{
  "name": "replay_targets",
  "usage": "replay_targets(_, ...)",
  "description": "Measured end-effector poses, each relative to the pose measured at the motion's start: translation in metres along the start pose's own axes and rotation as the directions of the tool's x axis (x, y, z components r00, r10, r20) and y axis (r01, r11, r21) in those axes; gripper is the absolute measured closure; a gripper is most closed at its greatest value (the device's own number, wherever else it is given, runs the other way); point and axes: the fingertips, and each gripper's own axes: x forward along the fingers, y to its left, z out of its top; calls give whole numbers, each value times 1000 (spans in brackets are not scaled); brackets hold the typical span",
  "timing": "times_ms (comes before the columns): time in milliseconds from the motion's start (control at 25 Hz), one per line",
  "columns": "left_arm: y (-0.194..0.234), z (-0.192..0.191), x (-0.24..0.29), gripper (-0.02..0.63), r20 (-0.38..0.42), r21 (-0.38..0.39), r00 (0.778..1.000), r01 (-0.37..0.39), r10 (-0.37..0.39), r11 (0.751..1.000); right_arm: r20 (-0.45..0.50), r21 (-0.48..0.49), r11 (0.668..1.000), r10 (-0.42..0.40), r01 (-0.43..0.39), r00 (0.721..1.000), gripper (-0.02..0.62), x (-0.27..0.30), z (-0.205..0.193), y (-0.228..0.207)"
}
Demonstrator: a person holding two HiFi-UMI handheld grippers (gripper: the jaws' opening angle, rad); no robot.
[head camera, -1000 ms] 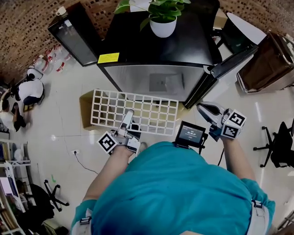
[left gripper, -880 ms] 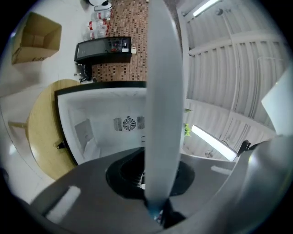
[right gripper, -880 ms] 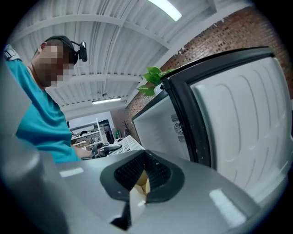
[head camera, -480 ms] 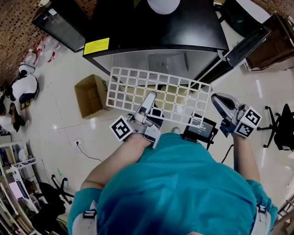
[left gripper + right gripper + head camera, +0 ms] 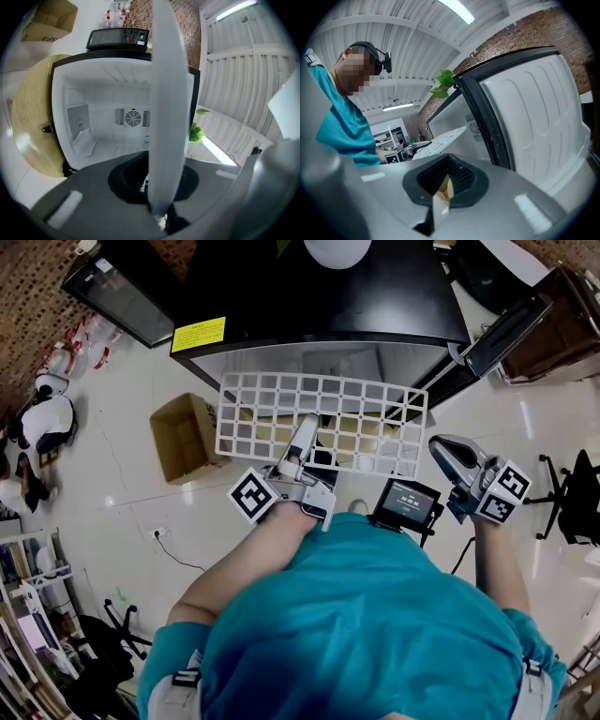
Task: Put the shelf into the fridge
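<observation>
Your left claw (image 5: 306, 425) pinches the near edge of the white shelf (image 5: 366, 399), which is just in front of the open fridge (image 5: 319, 306). Your right claw (image 5: 445, 446) is pressed together and empty, near the fridge door (image 5: 497, 329).

Shelf (image 5: 361, 414) apparently just before fridge (image 5: 319, 296)

No wording can be read anywhere. A yellow label (image 5: 199, 334) lies on the fridge (image 5: 375, 296) top, at eleven o'clock in the head view, its print too small. The small screen (image 5: 407, 500) at four o'clock shows blurred lines. A sticker (image 5: 78, 123) inside the fridge and dark print on the cardboard box (image 5: 51, 16) are illegible. Square black-and-white markers sit on the left gripper (image 5: 306, 427) and right gripper (image 5: 445, 448).
</observation>
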Motion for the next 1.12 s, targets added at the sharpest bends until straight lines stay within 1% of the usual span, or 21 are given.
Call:
replay_targets(120, -4, 3, -2, 572, 10, -2, 1000, -5, 5, 1000, -11, -1, 1000, -4, 4, 1000, 594, 0, 1, 10)
replay_targets(320, 5, 4, -1, 572, 32, -37, 999, -5, 6, 999, -17, 4, 1000, -11, 11, 1000, 594, -3, -6, 7)
replay_targets(560, 3, 6, 3, 572, 39, -14, 999, -5, 6, 1000, -16, 2, 1000, -21, 21, 1000, 594, -12, -6, 7)
replay_targets(760, -14, 12, 15, 572, 48, 12, 999, 13, -14, 1000, -19, 1, 1000, -25, 25, 1000, 594, -16, -7, 12)
replay_targets(920, -11, 15, 24, 574, 54, 26, 999, 8, -10, 1000, -19, 7, 1000, -26, 26, 999, 594, -18, -11, 6)
replay_targets(1120, -14, 15, 20, 574, 44, 86, 999, -1, -3, 996, -22, 9, 999, -34, 34, 999, 594, -21, -10, 14)
